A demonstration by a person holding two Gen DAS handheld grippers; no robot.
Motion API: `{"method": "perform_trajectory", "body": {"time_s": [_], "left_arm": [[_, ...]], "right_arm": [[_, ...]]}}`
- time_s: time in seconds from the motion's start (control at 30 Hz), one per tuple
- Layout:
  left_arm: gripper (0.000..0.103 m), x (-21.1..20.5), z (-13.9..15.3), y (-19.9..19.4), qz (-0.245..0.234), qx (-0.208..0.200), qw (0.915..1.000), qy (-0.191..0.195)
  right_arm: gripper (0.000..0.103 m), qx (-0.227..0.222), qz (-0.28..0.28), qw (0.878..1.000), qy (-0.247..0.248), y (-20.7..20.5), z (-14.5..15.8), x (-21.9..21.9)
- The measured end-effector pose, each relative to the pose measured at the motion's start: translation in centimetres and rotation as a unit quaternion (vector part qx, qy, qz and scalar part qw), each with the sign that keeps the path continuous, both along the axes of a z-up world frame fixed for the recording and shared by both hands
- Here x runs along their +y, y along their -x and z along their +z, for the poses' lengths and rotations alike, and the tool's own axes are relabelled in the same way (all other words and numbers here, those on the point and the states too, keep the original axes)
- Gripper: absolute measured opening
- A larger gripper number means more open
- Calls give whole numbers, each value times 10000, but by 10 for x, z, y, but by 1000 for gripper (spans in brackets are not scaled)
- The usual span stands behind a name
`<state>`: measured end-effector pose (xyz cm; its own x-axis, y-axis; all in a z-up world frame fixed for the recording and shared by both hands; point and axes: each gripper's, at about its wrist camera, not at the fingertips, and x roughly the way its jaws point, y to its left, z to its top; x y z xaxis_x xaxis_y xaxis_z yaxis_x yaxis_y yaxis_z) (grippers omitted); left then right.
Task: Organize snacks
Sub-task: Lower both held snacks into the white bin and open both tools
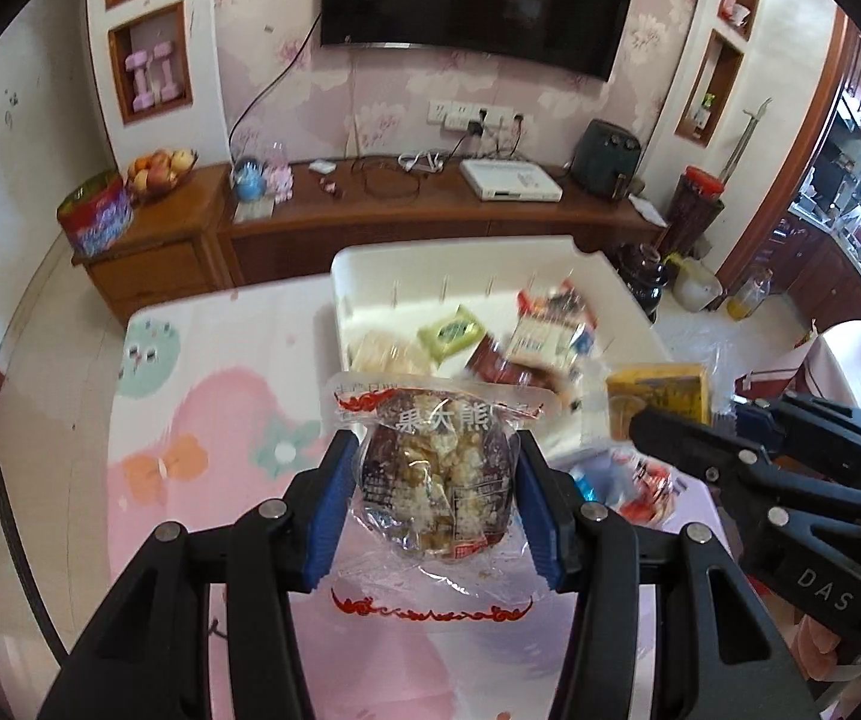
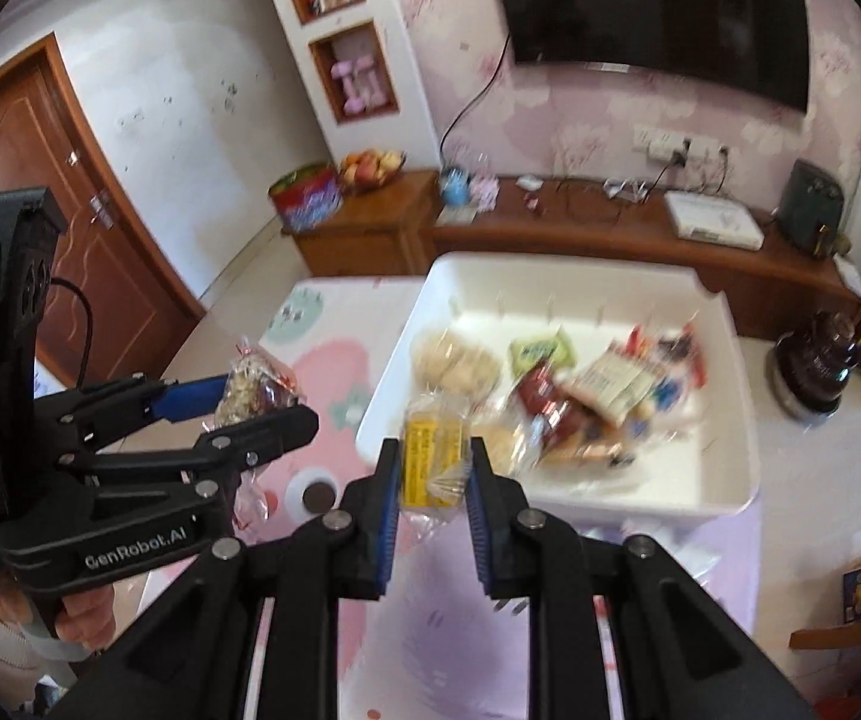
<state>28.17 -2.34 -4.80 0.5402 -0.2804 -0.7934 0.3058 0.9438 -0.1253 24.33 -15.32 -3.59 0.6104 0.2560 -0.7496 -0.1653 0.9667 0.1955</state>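
My left gripper [image 1: 437, 450] is shut on a clear-wrapped nut and date snack [image 1: 436, 480] and holds it above the pink tablecloth, short of the white bin [image 1: 370, 267]. It also shows in the right wrist view [image 2: 250, 393]. My right gripper [image 2: 435, 450] is shut on a yellow wrapped snack [image 2: 435, 459] above the near left corner of the white bin [image 2: 724, 498]. In the left wrist view the yellow snack [image 1: 658, 393] and right gripper [image 1: 640, 426] show at the right. The bin holds several snack packets, among them a green one [image 1: 451, 333].
A wooden TV cabinet [image 1: 418, 222] runs behind the table, with a fruit bowl [image 1: 160, 171], a red tin [image 1: 94, 216] and a white box [image 1: 511, 180]. Loose wrappers [image 1: 640, 480] lie on the table right of my left gripper. A dark pot [image 2: 814, 372] stands at the right.
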Motion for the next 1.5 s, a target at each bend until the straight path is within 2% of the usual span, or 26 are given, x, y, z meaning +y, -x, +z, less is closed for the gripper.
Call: {"method": "perform_trajectory", "body": {"time_s": [0.23,0.4,0.9,1.23,1.33,1.4,1.43,1.47,1.5], "left_arm": [[50,-20,26,-19,-20,-163,9998,-86],[50,-26,32,-34,6,-242,9996,-124],[50,-48,23,-86,127,-282,9993,-203],[51,-58,-1,-110,217,-116,9992,-303],[58,-61,-8,-114,248,-82,9990,-371],[70,-62,-10,-115,281,-78,9987,-417],[82,-61,-11,-115,304,-101,9986,-429],[89,-61,-11,-114,338,-141,9983,-445],[90,-60,-11,-113,367,-182,9981,-468]], "right_arm": [[21,-458,-288,9984,178,-14,40,-17],[21,-602,-650,9957,257,-25,48,-29],[21,-466,-1204,9906,444,-76,37,-44],[21,-290,-1407,9877,615,-103,18,-52],[21,-223,-1428,9873,663,-107,12,-56],[22,-162,-1462,9867,696,-109,11,-55],[22,-134,-1468,9866,705,-109,10,-56],[25,-118,-1468,9866,706,-109,9,-56],[27,-116,-1479,9864,708,-108,9,-57]]}}
